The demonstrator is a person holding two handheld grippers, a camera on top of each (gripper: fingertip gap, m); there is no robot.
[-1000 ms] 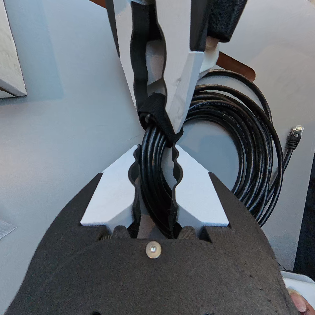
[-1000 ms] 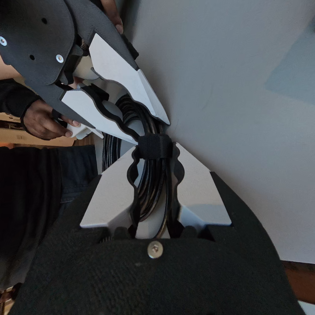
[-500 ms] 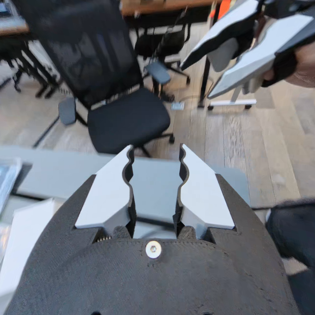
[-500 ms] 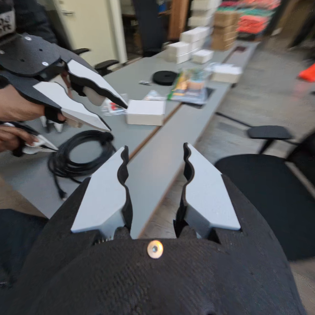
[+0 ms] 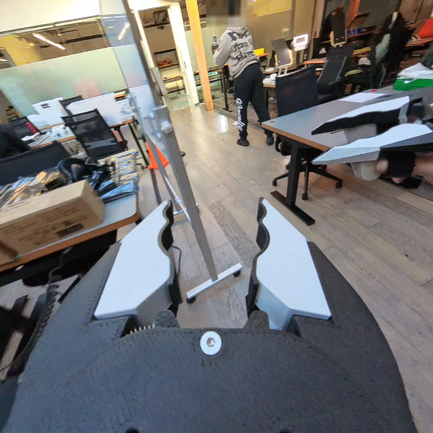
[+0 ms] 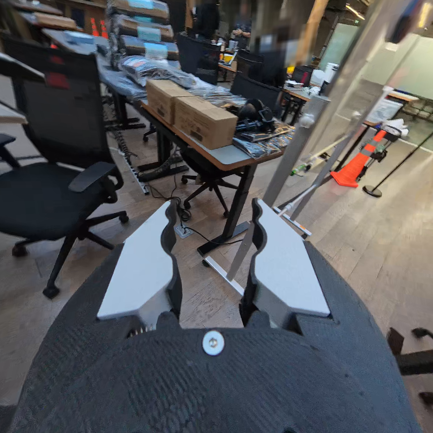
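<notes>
Above the wooden floor [image 5: 351, 246], left gripper [image 5: 214, 203] and right gripper [image 6: 212, 202] fingers gape apart, holding nothing.

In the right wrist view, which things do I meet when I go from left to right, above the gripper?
Black office chair → cardboard boxes on the desk → black headphones → grey metal post → orange cone.

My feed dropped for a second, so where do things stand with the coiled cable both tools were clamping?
Done: both have let go of the cable they clamped a second ago. In hand: nothing; the left tool and right tool are open and empty, aimed out over the floor. Left: cannot tell; the cable is out of view in both views.
</notes>
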